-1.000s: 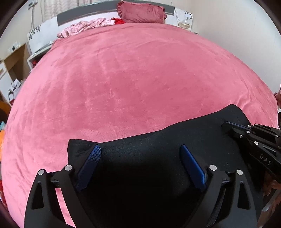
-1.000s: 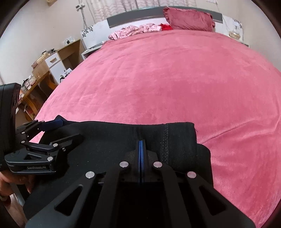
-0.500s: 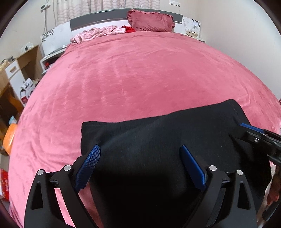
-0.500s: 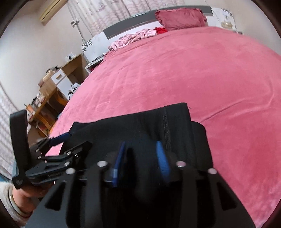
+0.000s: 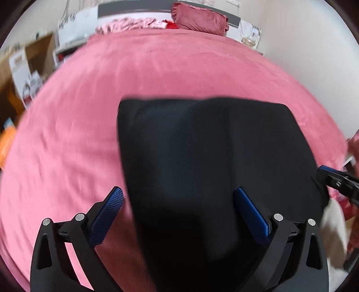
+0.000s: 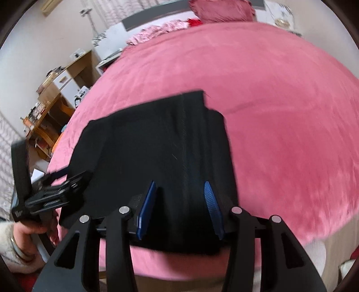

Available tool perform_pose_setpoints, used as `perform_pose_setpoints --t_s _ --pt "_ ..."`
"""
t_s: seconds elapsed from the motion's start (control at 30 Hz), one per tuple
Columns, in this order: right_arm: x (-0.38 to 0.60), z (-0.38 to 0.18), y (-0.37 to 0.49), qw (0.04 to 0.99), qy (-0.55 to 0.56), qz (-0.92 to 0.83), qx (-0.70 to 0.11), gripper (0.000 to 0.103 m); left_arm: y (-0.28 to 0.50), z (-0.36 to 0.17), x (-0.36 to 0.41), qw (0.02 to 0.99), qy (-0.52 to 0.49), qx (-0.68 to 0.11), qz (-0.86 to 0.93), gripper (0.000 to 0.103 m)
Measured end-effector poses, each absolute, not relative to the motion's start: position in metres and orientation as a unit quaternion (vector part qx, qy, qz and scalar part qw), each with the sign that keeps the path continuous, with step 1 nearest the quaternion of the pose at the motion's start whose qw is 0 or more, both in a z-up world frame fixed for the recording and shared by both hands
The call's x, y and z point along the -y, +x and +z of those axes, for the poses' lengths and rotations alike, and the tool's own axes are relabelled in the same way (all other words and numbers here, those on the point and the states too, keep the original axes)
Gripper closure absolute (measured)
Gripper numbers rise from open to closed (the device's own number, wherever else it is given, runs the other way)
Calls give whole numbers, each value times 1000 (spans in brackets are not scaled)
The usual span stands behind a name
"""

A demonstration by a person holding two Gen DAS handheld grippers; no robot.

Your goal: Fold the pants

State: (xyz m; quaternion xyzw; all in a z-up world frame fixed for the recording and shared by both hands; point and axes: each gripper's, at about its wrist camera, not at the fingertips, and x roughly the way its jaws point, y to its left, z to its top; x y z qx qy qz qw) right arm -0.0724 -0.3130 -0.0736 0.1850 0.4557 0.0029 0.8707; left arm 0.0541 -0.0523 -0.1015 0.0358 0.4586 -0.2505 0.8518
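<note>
So: one pair of black pants (image 5: 213, 161), folded into a compact rectangle, lying flat on the pink bed (image 5: 157, 71) near its front edge. In the right wrist view a stitched seam runs lengthwise, and a lower layer sticks out past the top layer on the right side. Two grippers in view. Left gripper (image 5: 179, 215) wide open, one blue pad over the blanket, the other over the fabric, clamping nothing. Right gripper (image 6: 179, 209) also open, both pads over the pants' near edge. One red pillow (image 5: 199, 20) at the headboard, one pink garment heap (image 5: 128, 24) beside it. Frames motion-blurred; pants' near edge hidden behind the left gripper body.
</note>
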Motion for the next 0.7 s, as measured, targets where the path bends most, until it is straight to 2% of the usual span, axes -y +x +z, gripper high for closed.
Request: perform_pose_setpoints --t_s 0.07,0.13,0.2,0.37,0.47,0.6,0.7 --pt "320 -80 -78 860 211 5 -465 59 43 -108 34 843 5 -467 -268 4" --pt "323 -85 -80 858 226 8 -461 67 39 -114 25 829 -19 -481 -283 4" --pt "320 -86 -77 859 214 14 -464 80 39 -117 21 821 -38 -491 -288 4" --pt "325 -66 -85 868 196 -7 -457 99 31 -115 32 811 -34 -493 -312 4" --pt "334 -70 -91 865 197 -10 -462 101 17 -114 48 820 38 -467 -329 4" --pt "334 -92 -90 859 200 -12 -471 100 25 -132 41 793 -6 -505 -341 4" --pt "336 -87 -91 862 203 0 -465 98 19 -128 39 799 11 -491 -347 4"
